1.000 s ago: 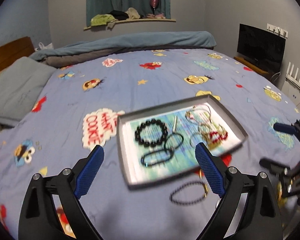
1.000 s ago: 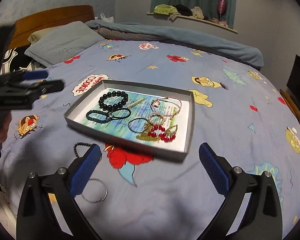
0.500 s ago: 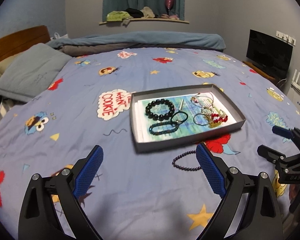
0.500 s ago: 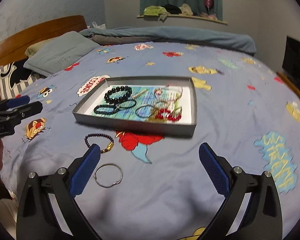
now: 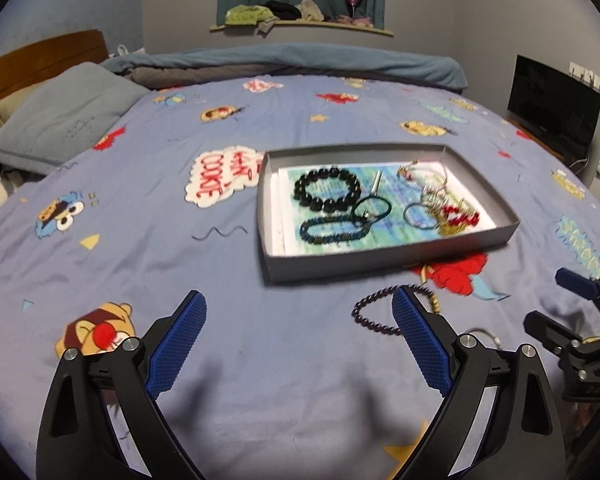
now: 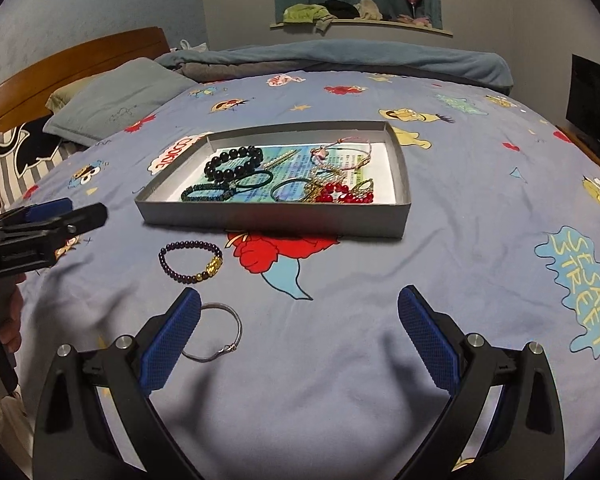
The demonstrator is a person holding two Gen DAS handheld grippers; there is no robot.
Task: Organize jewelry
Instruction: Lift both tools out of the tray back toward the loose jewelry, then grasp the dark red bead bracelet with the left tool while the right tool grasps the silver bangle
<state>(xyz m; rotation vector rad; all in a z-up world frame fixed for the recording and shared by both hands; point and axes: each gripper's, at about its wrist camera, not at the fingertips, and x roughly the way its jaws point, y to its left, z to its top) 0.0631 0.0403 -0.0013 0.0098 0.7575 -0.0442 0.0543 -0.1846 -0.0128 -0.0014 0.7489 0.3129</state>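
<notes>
A shallow grey tray (image 5: pixel 384 262) (image 6: pixel 272 220) lies on the bed and holds several bracelets, among them a black bead bracelet (image 5: pixel 327 196) (image 6: pixel 233 164) and a red bead bracelet (image 6: pixel 346 194). In front of the tray, on the sheet, lie a purple bead bracelet with gold beads (image 6: pixel 191 261) (image 5: pixel 374 308) and a thin silver bangle (image 6: pixel 220 334), partly hidden in the left wrist view. My left gripper (image 5: pixel 298 344) is open above the sheet, left of the purple bracelet. My right gripper (image 6: pixel 300 336) is open, its left finger beside the bangle.
The bed has a blue cartoon-print sheet (image 6: pixel 480 208). A grey pillow (image 5: pixel 60 120) and wooden headboard (image 6: pixel 72 68) are at the left. A rolled blanket (image 5: pixel 300 62) lies along the far edge. A dark TV screen (image 5: pixel 552 120) stands at the right.
Both grippers have drawn back from the tray, which now looks farther away. The purple bracelet and silver bangle have come fully into the right wrist view. Both grippers stayed open.
</notes>
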